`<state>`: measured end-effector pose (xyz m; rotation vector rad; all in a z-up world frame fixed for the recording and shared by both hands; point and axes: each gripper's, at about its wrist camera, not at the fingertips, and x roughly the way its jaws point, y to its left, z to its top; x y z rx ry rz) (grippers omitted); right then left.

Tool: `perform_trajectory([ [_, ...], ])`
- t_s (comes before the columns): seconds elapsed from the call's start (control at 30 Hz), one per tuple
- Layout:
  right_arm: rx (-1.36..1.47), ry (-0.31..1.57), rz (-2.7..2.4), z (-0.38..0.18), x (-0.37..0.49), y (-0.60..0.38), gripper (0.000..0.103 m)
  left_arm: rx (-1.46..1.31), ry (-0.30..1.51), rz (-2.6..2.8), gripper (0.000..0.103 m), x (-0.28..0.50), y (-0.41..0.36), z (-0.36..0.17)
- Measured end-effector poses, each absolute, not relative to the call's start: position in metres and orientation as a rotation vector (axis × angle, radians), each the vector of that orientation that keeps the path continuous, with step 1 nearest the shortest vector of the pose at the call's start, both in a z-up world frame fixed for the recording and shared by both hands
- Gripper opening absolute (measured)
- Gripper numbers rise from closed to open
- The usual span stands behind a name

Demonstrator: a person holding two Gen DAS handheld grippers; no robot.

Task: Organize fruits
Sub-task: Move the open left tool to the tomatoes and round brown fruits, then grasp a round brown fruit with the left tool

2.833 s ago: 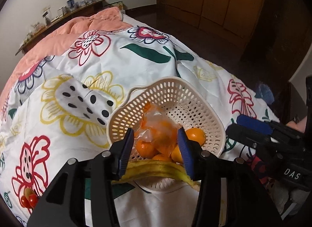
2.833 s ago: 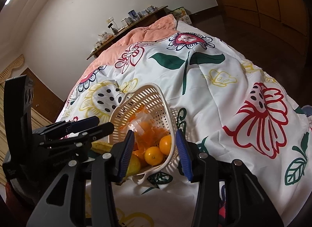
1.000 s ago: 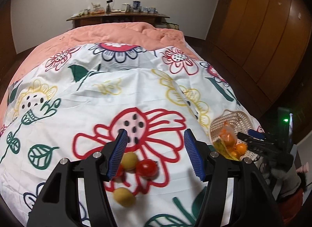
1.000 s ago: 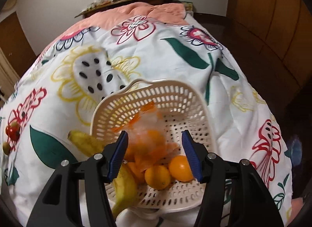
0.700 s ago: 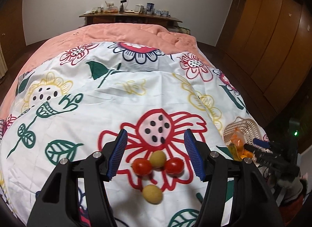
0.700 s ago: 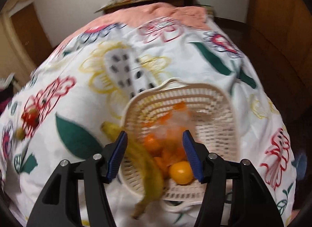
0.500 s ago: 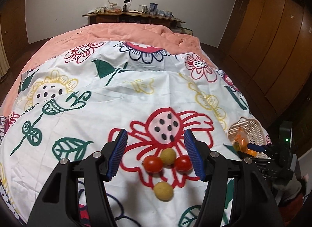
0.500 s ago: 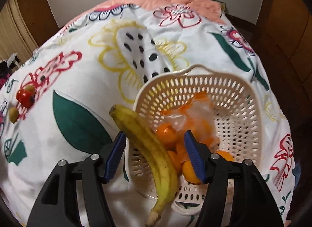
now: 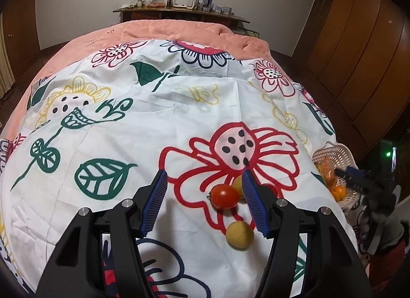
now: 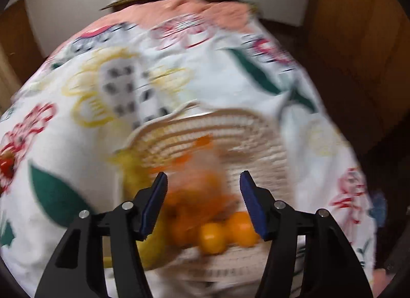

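My left gripper (image 9: 203,202) is open and empty just above the flowered bedspread. A red tomato (image 9: 224,196) lies between its fingers near the right one. A yellow-brown fruit (image 9: 239,234) lies just below it, and another (image 9: 237,183) is partly hidden behind the right finger. The cream plastic basket (image 9: 330,150) sits at the bed's right edge with my right gripper over it. In the blurred right wrist view my right gripper (image 10: 203,202) is open above the basket (image 10: 243,129), which holds oranges (image 10: 212,237), an orange bag (image 10: 202,177) and a banana (image 10: 138,177).
The bed has a pink blanket (image 9: 166,31) at the far end. A wooden shelf (image 9: 179,12) with small items stands behind it. Wooden wardrobes (image 9: 358,41) line the right side. The floor drops off right of the basket.
My left gripper has swung from the basket to the loose fruit on the red flower, which now lies toward its right finger. My right gripper has shifted over the basket; its view is blurred.
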<state>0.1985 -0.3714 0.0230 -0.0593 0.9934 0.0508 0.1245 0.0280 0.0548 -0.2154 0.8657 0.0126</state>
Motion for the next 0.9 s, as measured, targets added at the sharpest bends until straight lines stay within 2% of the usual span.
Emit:
perform_trajectory([
  [0.23, 0.047, 0.973, 0.079, 0.036, 0.191, -0.393, 0.059, -0.215, 0.878, 0.006, 0.062, 0.121, 0.028, 0.048],
  [0.67, -0.015, 0.873, 0.322, 0.079, 0.153, -0.315, 0.059, -0.142, 0.881, -0.050, 0.062, 0.110, 0.009, 0.041],
  [0.77, -0.028, 0.869, 0.347, 0.082, 0.148, -0.304, 0.059, -0.124, 0.877, -0.069, 0.060, 0.107, 0.004, 0.042],
  [0.9, -0.050, 0.870, 0.378, 0.082, 0.142, -0.289, 0.059, -0.100, 0.888, -0.097, 0.053, 0.105, -0.003, 0.039],
])
